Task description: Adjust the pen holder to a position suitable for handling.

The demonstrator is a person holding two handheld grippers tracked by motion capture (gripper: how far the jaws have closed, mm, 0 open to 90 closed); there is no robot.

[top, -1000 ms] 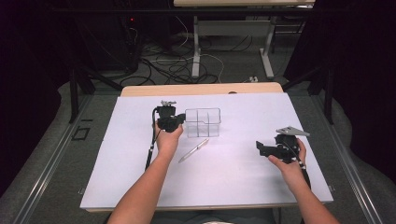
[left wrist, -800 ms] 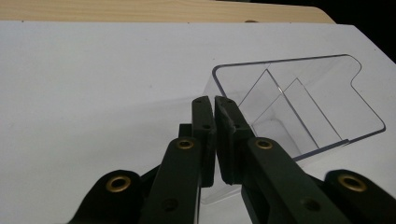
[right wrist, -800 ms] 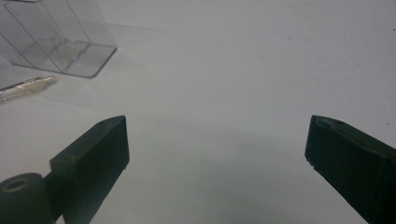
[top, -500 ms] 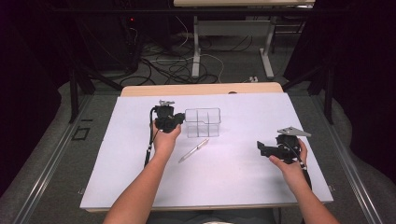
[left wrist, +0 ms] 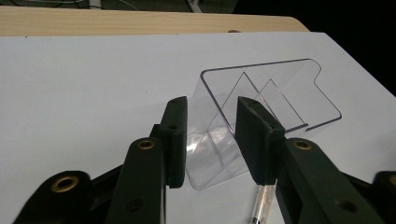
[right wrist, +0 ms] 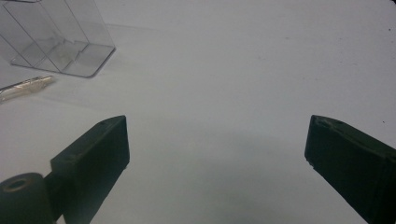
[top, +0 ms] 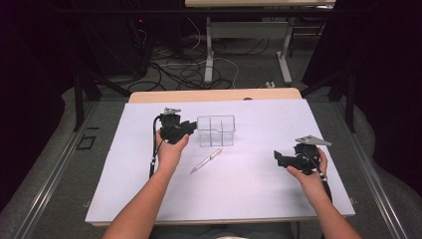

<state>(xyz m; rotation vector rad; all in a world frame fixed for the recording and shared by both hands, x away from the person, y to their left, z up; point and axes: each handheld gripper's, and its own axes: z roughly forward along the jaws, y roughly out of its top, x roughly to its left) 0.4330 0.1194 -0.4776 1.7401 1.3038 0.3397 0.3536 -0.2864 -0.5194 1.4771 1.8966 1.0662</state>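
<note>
left claw point(left wrist: 210, 135) | jaws just opened, off clear organizer point(left wrist: 261, 100) wall | wall between them

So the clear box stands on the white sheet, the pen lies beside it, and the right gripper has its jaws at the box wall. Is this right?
Not quite: the left gripper is at the clear box wall, as the left gripper view shows. The rest stands: the pen lies beside it.

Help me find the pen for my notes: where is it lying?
High view: the pen lies on the white table cover, just in front of the clear organizer.
</note>
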